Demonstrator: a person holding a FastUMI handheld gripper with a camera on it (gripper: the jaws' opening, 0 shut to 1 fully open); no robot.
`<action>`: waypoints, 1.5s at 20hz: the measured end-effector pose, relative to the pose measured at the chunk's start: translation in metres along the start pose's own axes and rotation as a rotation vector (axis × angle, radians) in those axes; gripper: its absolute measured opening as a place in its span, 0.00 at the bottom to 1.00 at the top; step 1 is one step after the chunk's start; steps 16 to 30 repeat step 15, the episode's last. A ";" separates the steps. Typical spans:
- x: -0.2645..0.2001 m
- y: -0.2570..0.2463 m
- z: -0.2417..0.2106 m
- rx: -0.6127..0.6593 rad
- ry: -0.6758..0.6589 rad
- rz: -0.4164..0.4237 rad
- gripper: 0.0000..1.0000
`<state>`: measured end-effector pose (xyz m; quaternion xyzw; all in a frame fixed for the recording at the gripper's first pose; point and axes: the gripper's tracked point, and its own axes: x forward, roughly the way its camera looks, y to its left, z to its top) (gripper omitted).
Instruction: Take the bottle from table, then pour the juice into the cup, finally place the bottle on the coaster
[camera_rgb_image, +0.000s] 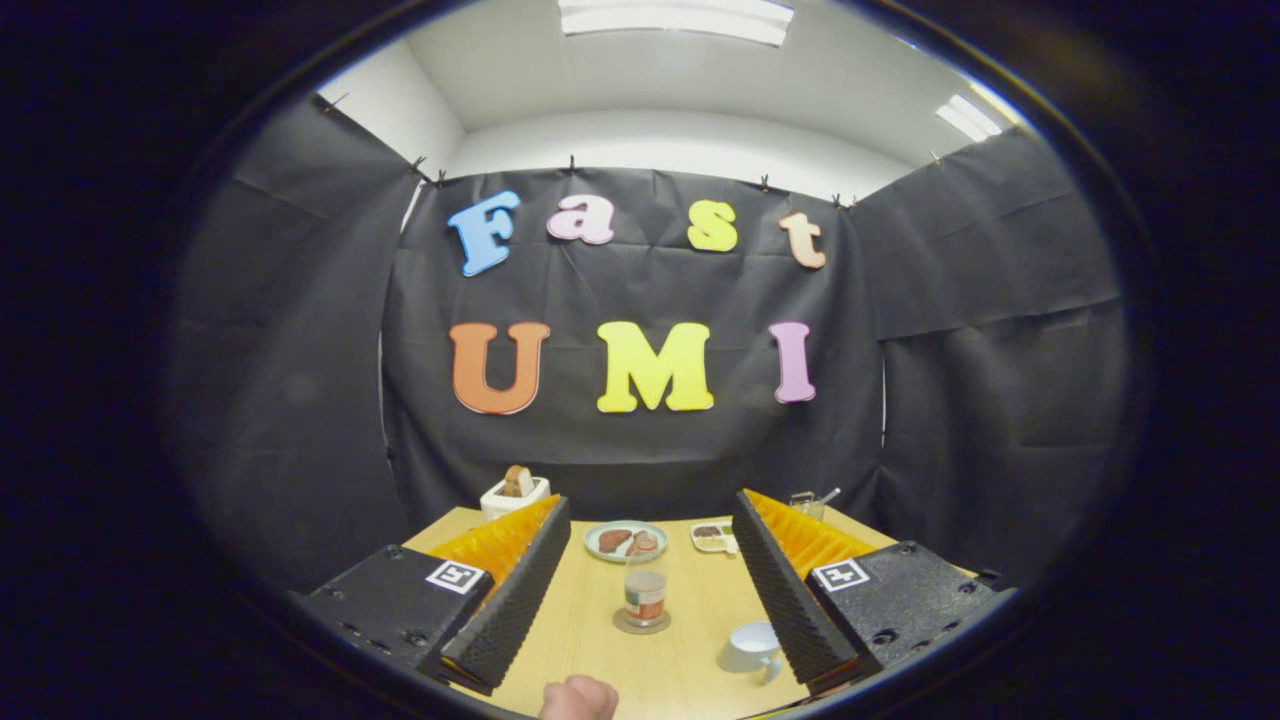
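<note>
Fingers (505, 590) spread, empty; bottle (645, 597) stands on coaster (641, 623) at 12 o'clock, cup (752, 647) at 2 o'clock; task looks finished.

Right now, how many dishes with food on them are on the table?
2. A round plate sits beyond the bottle, between the open gripper's fingers. A small divided tray lies beside it, near the right finger. Others may hide behind the fingers.

- a white toaster (514, 493) with a slice of bread, beyond the left finger's tip
- a plate (625, 541) of food, far ahead between the fingers
- a small divided dish (713, 537) just beside that plate
- a clear glass container (806, 503) beyond the right finger
- a wooden table (690, 660) under it all
</note>
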<state>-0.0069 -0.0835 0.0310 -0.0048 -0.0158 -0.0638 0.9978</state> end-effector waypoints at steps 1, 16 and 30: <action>-0.005 -0.001 0.005 -0.004 -0.005 0.001 1.00; -0.019 -0.019 0.002 0.064 0.018 0.005 1.00; -0.019 -0.019 0.002 0.064 0.018 0.005 1.00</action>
